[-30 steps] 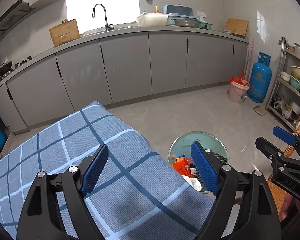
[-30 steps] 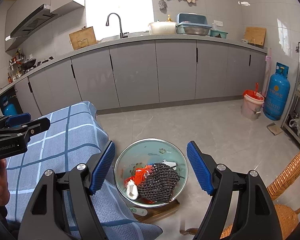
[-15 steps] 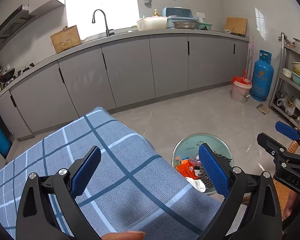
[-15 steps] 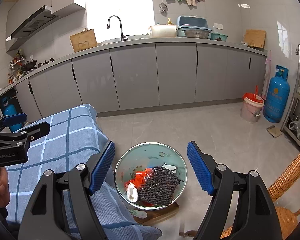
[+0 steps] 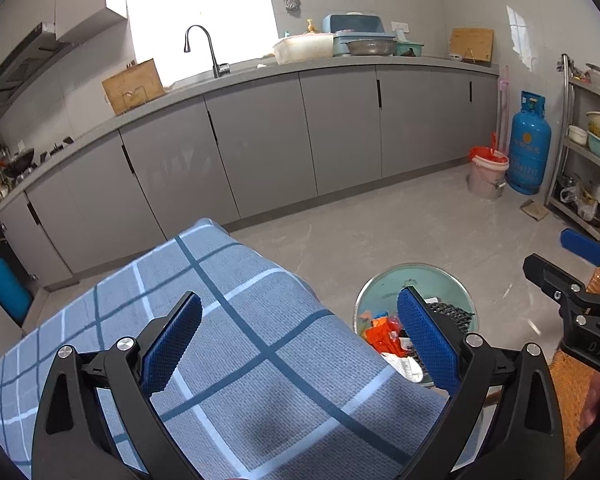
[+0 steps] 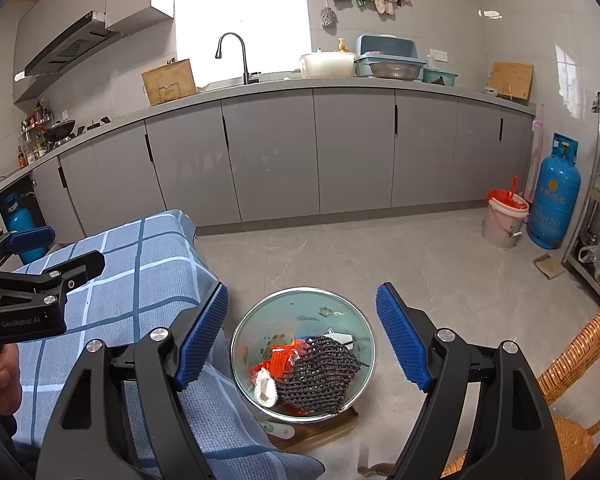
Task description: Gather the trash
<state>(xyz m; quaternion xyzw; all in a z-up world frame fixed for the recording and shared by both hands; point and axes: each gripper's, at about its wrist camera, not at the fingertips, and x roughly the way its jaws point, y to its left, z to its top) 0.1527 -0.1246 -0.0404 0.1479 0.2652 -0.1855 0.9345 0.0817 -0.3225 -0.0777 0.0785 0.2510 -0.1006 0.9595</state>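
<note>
A round pale-green trash bin [image 6: 260, 320] stands on the floor beside the table and also shows in the left wrist view [image 5: 392, 280]. It holds a black mesh net [image 6: 320, 372], orange wrappers [image 6: 280, 360] and a white scrap [image 6: 265, 388]. My right gripper [image 6: 302, 338] is open and empty, held high over the bin. My left gripper [image 5: 298, 346] is open and empty above the blue checked tablecloth [image 5: 240, 320]. Each gripper shows at the edge of the other's view.
Grey kitchen cabinets [image 6: 340, 152] run along the far wall. A pink bucket [image 6: 504, 220] and a blue gas cylinder [image 6: 554, 196] stand at the right. A wicker chair [image 6: 576, 364] is close on the right. A metal shelf rack [image 5: 588, 152] lines the right wall.
Both grippers have risen a little and stay open and empty. The left view has pulled back slightly over the tablecloth. The trash in the bin has not moved.
</note>
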